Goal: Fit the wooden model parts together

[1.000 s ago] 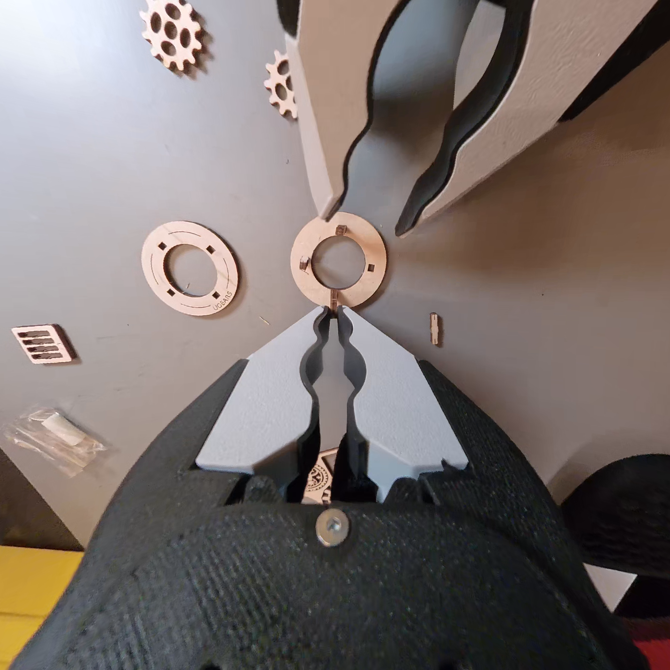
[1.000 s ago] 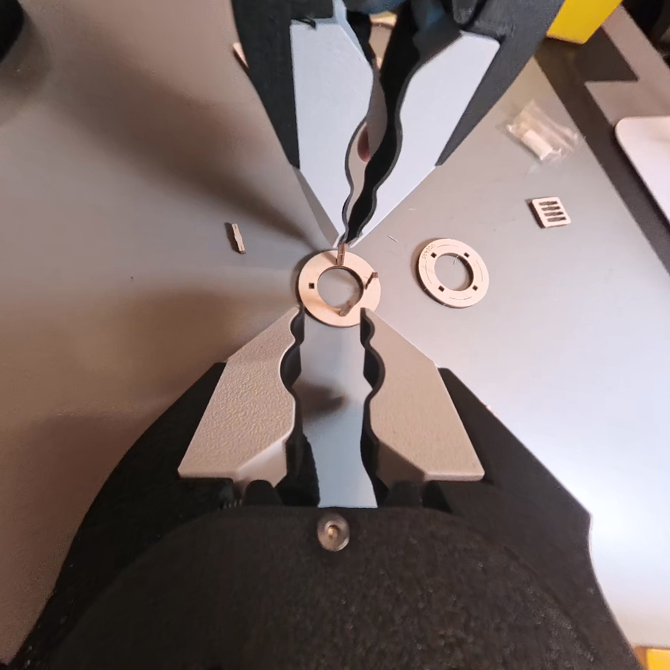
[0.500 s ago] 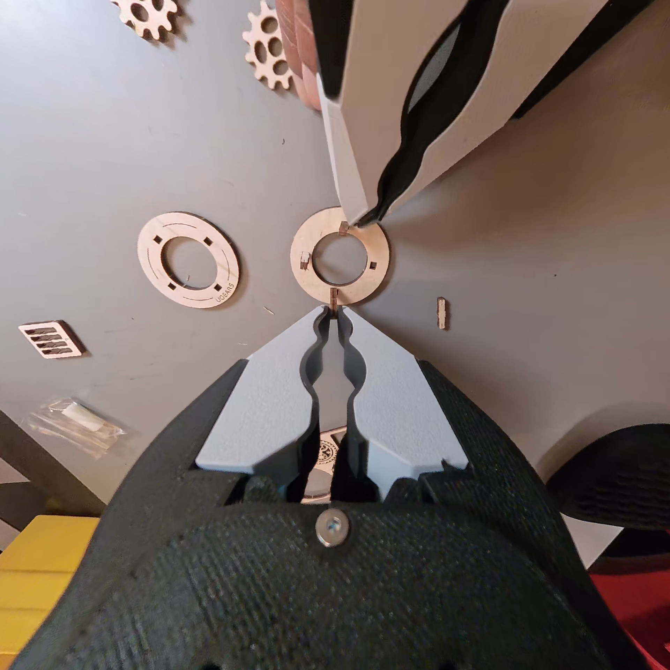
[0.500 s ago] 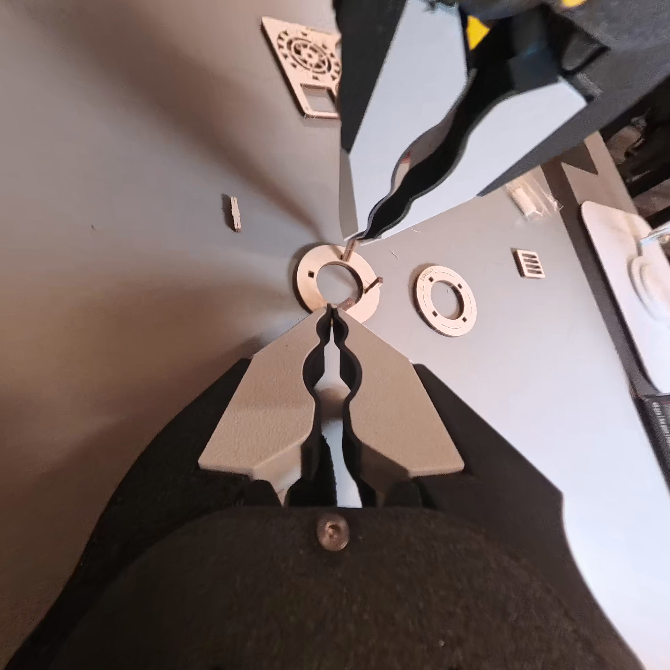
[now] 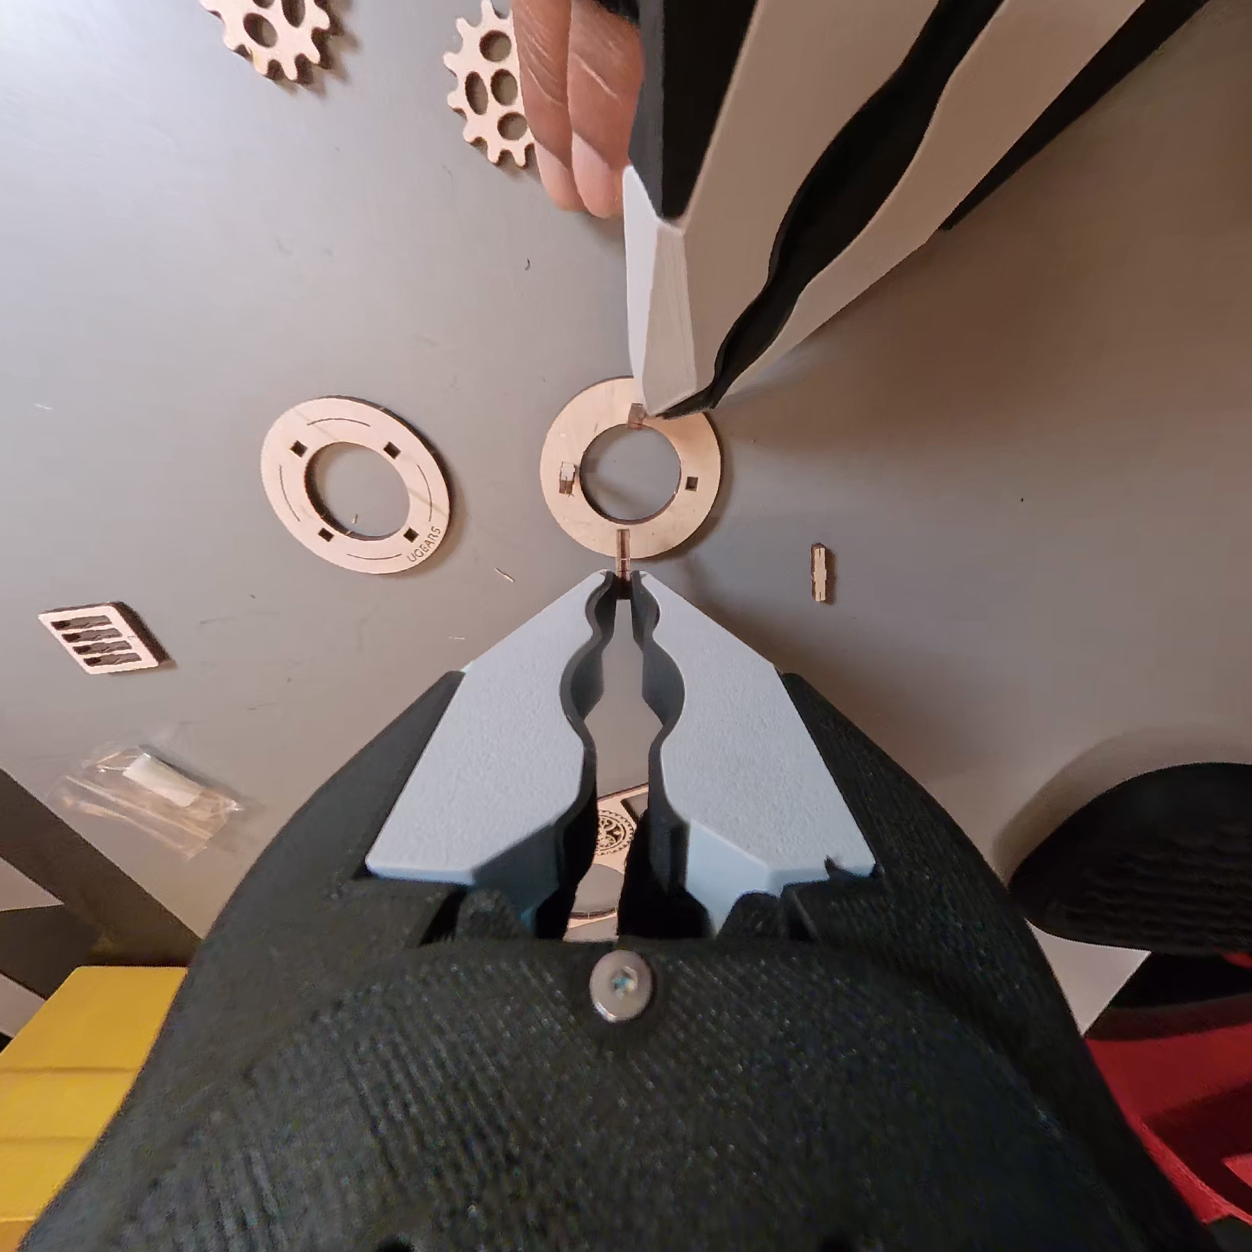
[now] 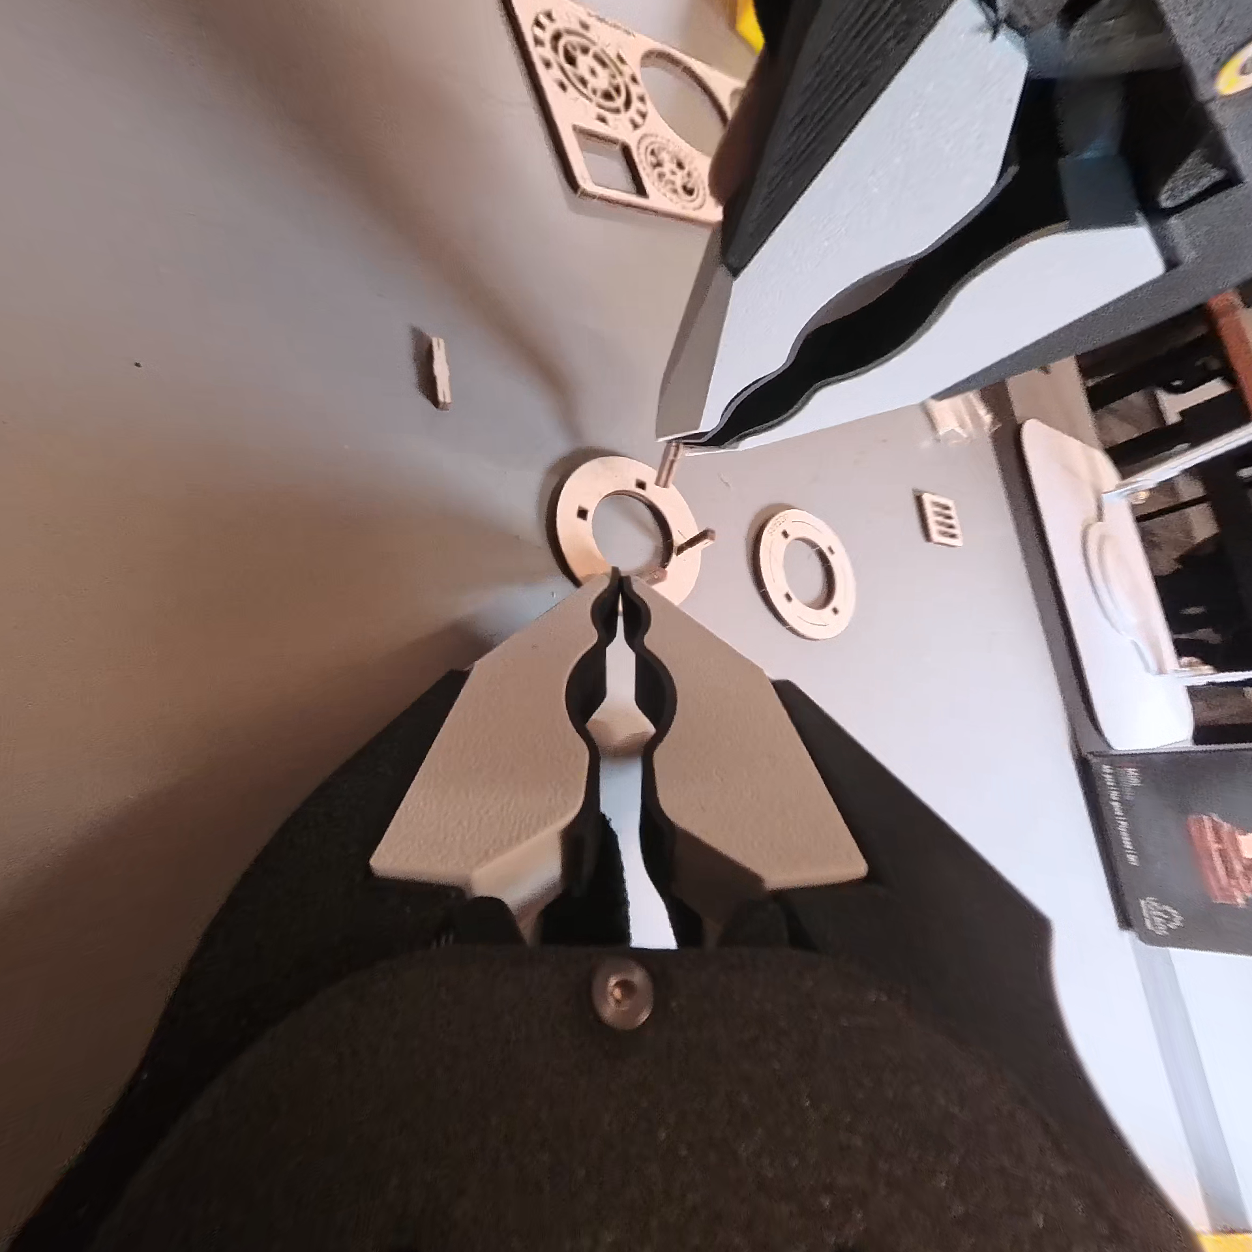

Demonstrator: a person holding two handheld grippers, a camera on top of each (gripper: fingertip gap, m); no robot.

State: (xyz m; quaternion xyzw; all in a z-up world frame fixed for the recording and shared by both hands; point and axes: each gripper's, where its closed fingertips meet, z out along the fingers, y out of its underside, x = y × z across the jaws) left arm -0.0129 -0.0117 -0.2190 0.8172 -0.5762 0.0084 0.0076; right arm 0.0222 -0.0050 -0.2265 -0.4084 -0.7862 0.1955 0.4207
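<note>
grey tabletop (image 5: pixel 203 284) under wooden rings

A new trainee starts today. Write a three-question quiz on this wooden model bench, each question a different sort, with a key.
1. True or false: the left tongs are open and empty.
2. The tips of the right tongs are at: A) a gear, B) the pegged ring, C) the plastic bag.
3. How many wooden rings lie on the table?

Key
1. False: they are shut on a peg.
2. B.
3. Two: the pegged ring and a bare ring.
</note>
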